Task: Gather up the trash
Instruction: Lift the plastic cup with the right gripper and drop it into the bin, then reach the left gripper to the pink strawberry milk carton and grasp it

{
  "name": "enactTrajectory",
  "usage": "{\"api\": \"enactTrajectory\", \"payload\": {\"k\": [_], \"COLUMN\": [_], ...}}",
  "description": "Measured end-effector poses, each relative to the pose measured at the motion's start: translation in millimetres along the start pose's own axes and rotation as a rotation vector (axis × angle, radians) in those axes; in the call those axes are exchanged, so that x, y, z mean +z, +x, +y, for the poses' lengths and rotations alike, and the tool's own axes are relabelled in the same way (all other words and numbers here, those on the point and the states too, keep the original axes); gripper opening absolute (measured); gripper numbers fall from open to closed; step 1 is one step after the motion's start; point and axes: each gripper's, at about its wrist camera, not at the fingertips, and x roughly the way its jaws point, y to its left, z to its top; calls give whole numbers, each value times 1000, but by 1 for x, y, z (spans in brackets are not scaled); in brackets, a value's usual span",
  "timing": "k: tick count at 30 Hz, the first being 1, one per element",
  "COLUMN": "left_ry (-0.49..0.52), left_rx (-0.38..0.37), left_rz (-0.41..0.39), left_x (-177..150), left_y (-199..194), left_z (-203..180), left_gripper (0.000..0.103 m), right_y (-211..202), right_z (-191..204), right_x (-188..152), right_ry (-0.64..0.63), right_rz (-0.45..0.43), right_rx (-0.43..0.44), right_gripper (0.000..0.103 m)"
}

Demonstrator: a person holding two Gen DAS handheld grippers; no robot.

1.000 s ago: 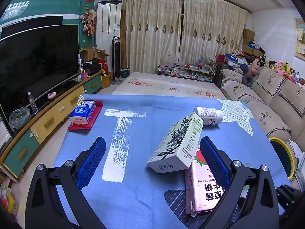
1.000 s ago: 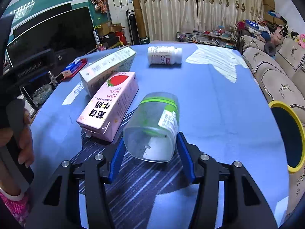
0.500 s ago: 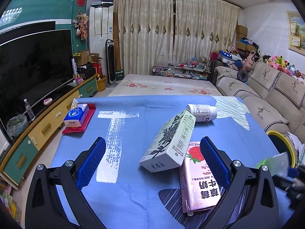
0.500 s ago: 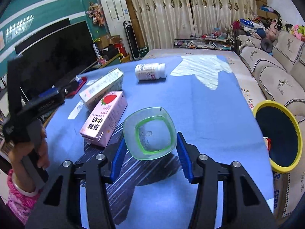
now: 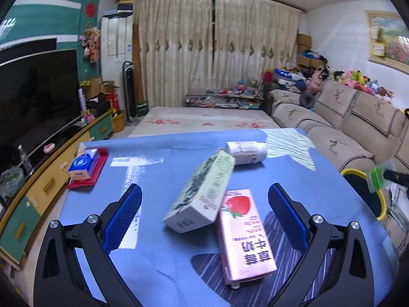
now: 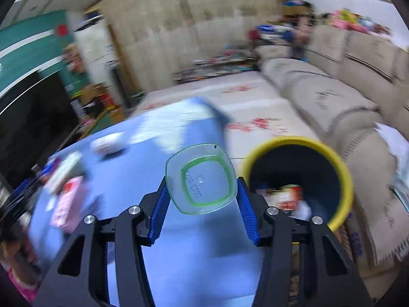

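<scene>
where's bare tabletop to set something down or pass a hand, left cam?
Free: the blue tablecloth between the left gripper fingers' left side and the red tray holding a blue tissue pack. Also the far-left strip behind it. Crowded: centre-right, where the white-green carton leans on the pink strawberry milk carton, the white bottle lying behind.

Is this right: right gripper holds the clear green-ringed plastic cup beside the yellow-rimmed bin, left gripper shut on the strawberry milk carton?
Not quite. The left wrist view shows the left gripper open, its pads well clear of the strawberry milk carton lying on the table. The rest holds: the right gripper clamps the clear green-ringed cup beside the yellow-rimmed bin.
</scene>
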Motion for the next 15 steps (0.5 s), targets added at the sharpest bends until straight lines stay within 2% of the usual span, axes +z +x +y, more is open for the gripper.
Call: {"api": "enactTrajectory", "payload": {"k": [3, 10, 12, 15], "left_ry": [37, 80, 84, 92], "left_rx": [-10, -17, -15, -9], "left_rz": [-5, 18, 25, 38], "left_x": [-1, -5, -5, -5], "left_y": [0, 4, 6, 7], "left_z": [-9, -26, -28, -29], "left_gripper": [97, 97, 97, 97], "right_y": [21, 73, 90, 88], "right_z": [-46, -101, -110, -112], "right_x": [3, 1, 1, -1], "right_ry": [63, 130, 141, 161], "right_rz": [26, 113, 138, 114], "right_rx": [-114, -215, -241, -239], "right_gripper": [49, 50, 55, 64]}}
